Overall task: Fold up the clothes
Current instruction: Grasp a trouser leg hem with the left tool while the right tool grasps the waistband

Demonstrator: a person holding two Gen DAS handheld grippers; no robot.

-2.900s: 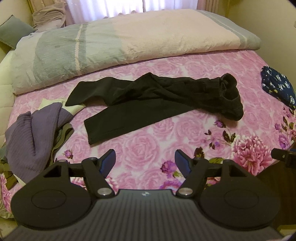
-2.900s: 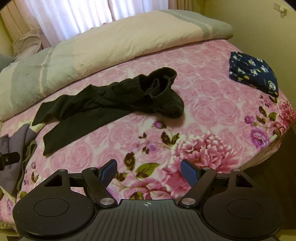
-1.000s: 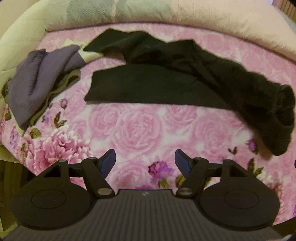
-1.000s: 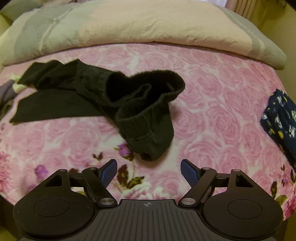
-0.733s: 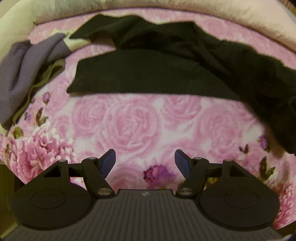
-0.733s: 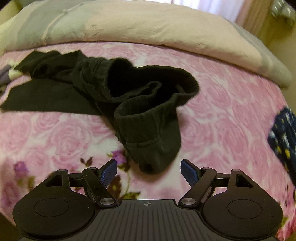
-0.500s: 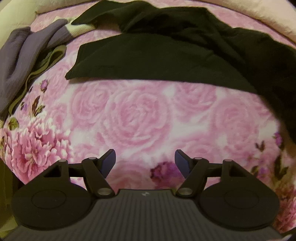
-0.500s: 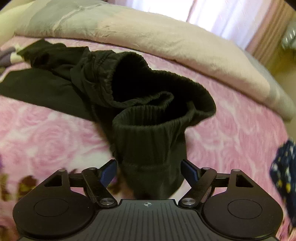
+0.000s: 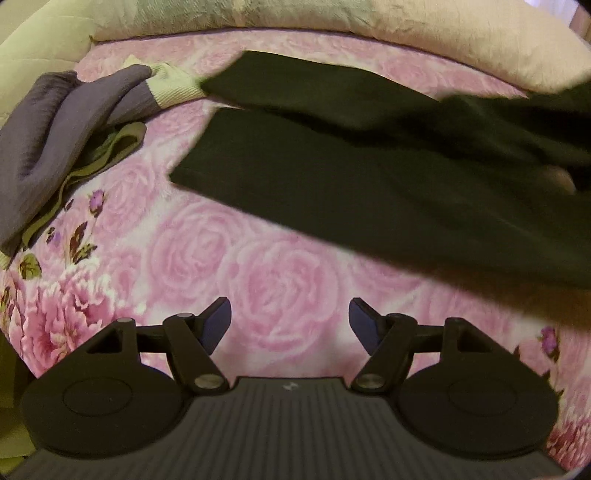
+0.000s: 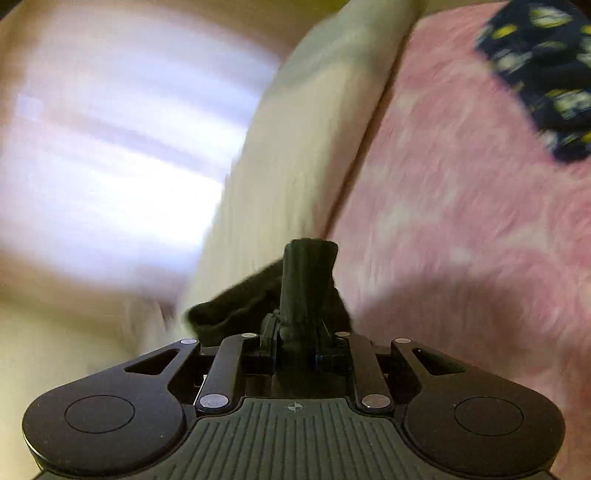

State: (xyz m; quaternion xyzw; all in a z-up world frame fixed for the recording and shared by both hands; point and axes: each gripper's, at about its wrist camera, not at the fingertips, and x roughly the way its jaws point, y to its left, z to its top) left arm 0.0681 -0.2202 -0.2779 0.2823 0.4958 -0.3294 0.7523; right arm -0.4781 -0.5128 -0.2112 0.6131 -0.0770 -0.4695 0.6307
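A pair of black trousers (image 9: 369,177) lies across the pink flowered bedspread (image 9: 258,266), its two legs ending at the left. My left gripper (image 9: 290,323) is open and empty, low over the bedspread just short of the nearer leg. My right gripper (image 10: 295,354) is shut on the trousers' black waistband (image 10: 308,280), which sticks up between the jaws and hangs to the left. The right wrist view is blurred by motion.
A grey-purple and green garment (image 9: 62,136) lies bunched at the left edge of the bed. A rolled cream duvet (image 9: 424,33) runs along the far side. A dark blue patterned garment (image 10: 543,70) lies on the bedspread at the upper right of the right wrist view.
My right gripper has closed on the waistband and swung up and round, so the window and duvet now fill its view. My left gripper has moved closer to the trouser legs.
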